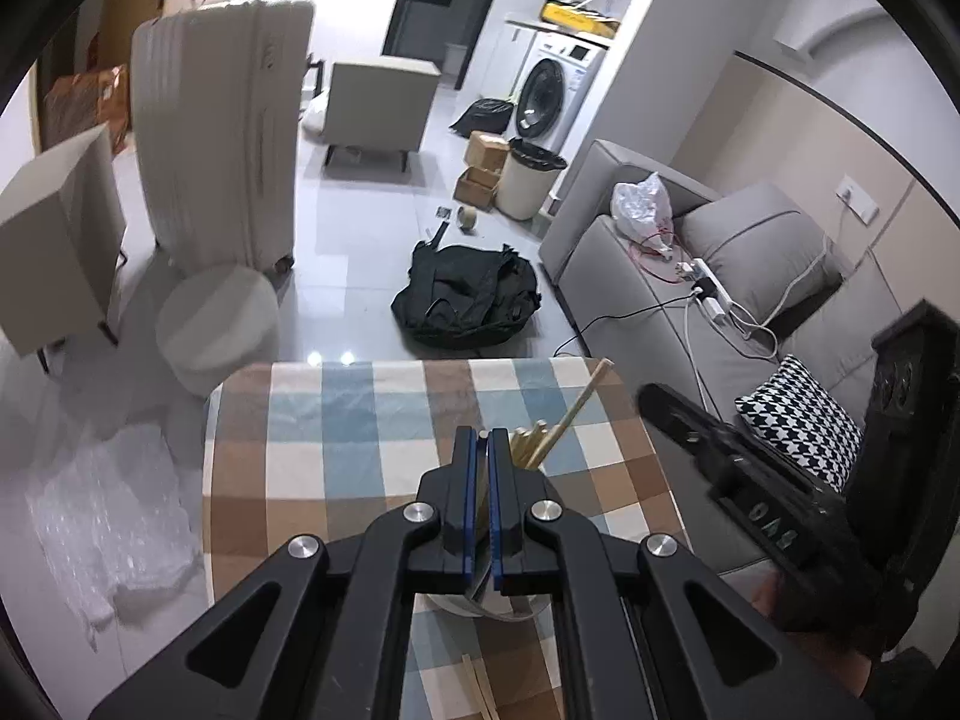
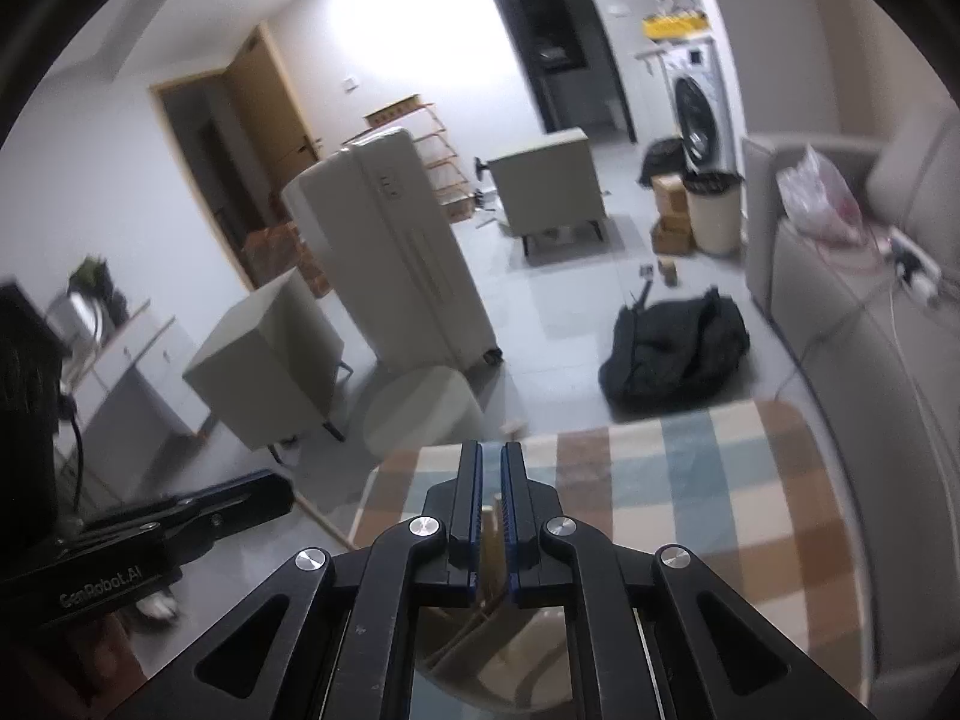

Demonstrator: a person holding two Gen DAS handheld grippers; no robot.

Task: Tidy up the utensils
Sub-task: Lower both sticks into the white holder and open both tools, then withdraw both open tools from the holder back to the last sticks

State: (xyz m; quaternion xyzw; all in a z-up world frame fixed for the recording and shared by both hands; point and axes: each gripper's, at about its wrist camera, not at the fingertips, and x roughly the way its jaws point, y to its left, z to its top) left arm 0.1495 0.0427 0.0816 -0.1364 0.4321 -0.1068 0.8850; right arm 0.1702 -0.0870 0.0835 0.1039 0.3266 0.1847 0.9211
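Checked cloth [image 1: 336,420]; white stool [image 1: 219,324], black bag [image 1: 465,297] beyond.

"GenRobot.AI" in white on the black left tool [image 2: 180,516], lower left of the right wrist view. Marks on the right tool [image 1: 774,531], right of the left wrist view, unreadable.
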